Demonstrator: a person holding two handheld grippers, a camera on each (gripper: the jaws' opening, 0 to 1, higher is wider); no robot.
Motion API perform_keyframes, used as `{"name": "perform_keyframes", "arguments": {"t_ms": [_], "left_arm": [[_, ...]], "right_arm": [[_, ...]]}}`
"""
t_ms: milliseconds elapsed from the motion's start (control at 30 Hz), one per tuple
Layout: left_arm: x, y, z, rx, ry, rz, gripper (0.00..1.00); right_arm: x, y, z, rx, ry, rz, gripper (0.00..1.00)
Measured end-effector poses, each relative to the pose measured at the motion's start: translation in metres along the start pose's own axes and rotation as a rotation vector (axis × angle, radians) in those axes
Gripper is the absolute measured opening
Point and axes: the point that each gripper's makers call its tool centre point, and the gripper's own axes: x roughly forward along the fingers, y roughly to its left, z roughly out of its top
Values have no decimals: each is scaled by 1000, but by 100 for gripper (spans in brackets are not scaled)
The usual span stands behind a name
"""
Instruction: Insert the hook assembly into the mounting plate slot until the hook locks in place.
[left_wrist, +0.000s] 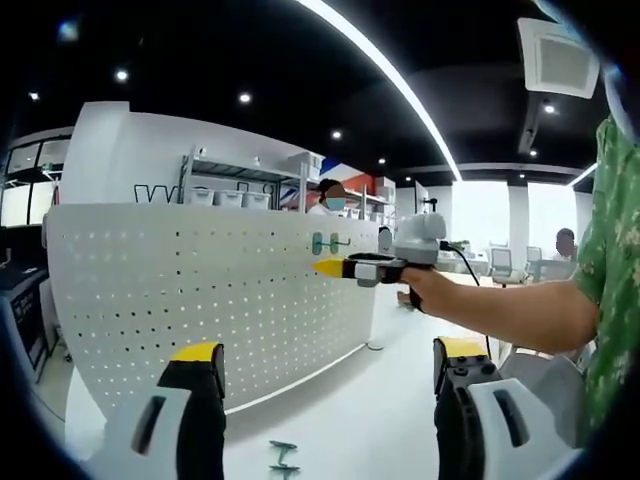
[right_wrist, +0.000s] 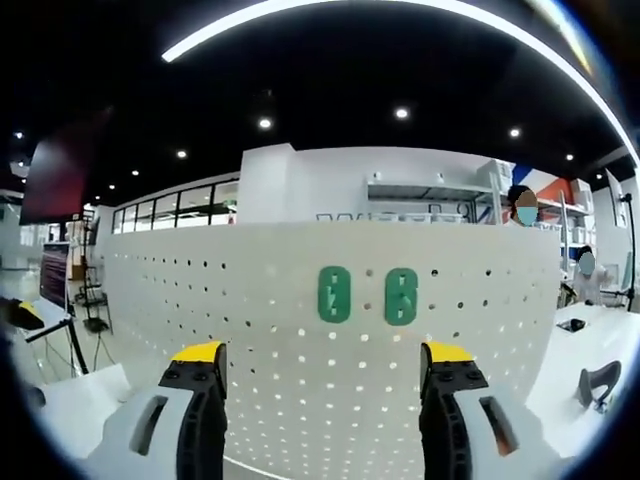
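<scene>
**A:** How many hooks were up there?

**B:** Two green hooks (right_wrist: 334, 294) (right_wrist: 401, 296) sat side by side on the white pegboard (right_wrist: 300, 340), up near its top edge, in the right gripper view. The left gripper view had two more green pieces (left_wrist: 283, 457) lying flat on the white surface (left_wrist: 360, 410) near its front edge, below the board.

**A:** And the claws?

**B:** Both spread wide, gripping nothing. The left claw (left_wrist: 330, 375) hung over the surface, touching nothing. The right claw (right_wrist: 320, 385) faced the board with the mounted pair between its jaws' line of sight; from the left gripper view it (left_wrist: 330, 267) pointed at those hooks, close by, can't tell if touching.

**A:** Anything in the way?

**B:** Nope. A masked person (left_wrist: 329, 197) behind the board, shelving (left_wrist: 240, 185) further back.
</scene>
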Motion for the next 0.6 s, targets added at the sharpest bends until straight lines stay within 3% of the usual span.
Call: {"name": "perform_keyframes", "arguments": {"t_ms": [600], "left_arm": [[-14,-5,-1,15,12,26,87]], "right_arm": [[-31,26,5,-48,17,102,79]]}}
